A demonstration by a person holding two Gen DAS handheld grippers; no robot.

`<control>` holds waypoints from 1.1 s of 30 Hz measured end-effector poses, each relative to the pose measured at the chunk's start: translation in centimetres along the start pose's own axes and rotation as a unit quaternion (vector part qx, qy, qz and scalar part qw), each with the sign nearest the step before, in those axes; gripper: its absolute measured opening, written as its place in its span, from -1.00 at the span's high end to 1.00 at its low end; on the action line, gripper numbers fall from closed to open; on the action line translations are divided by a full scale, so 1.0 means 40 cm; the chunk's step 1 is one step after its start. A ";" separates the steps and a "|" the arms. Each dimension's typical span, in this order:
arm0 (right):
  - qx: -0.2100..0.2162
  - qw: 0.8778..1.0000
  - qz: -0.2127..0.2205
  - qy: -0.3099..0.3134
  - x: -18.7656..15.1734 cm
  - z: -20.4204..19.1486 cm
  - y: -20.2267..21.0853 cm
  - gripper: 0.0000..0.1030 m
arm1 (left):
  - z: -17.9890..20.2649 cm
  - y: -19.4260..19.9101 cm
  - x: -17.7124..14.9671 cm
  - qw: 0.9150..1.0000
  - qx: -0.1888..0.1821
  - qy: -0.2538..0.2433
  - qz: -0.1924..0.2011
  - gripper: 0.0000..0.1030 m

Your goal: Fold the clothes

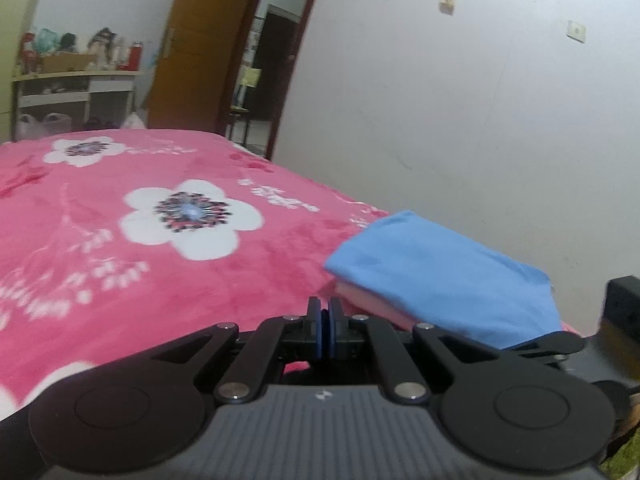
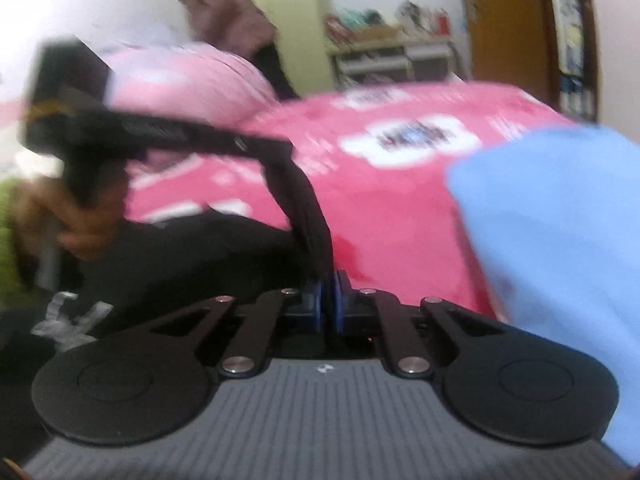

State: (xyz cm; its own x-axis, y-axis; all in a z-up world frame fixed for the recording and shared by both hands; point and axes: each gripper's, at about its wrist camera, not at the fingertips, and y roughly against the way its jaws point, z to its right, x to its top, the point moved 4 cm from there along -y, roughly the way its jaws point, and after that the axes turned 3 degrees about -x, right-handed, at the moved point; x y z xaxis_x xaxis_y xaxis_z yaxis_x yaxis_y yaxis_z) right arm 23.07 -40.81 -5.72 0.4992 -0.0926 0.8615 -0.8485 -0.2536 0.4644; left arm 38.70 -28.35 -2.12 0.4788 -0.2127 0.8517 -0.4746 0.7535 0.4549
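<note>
Left gripper [image 1: 324, 320]: clenched, nothing seen held.
Right gripper [image 2: 329, 294]: clamped, seemingly on black garment [image 2: 304, 200]; blurred.
Handling: soft, limp; best gripped at edges.
Blue cloth [image 1: 440, 272]: folded on bed [image 1: 120, 280].

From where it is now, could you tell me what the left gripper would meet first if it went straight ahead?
Most likely the pink floral blanket just ahead of the left gripper. The folded blue garment lies to its right, seemingly off that line, though depth is unclear.
</note>
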 end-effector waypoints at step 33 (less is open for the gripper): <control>0.128 0.970 -0.030 0.203 -0.097 -0.324 -0.037 -0.11 | -0.180 0.167 -0.226 0.985 0.059 0.122 -0.105 -0.08</control>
State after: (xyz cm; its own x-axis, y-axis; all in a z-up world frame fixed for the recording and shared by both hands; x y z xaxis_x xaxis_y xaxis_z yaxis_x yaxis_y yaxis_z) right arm 20.11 -27.62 -7.09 0.3915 0.3034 0.8687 -0.7236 -0.4817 0.4943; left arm 36.51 -16.90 -8.64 0.7326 -0.1898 0.6537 -0.4207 0.6287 0.6540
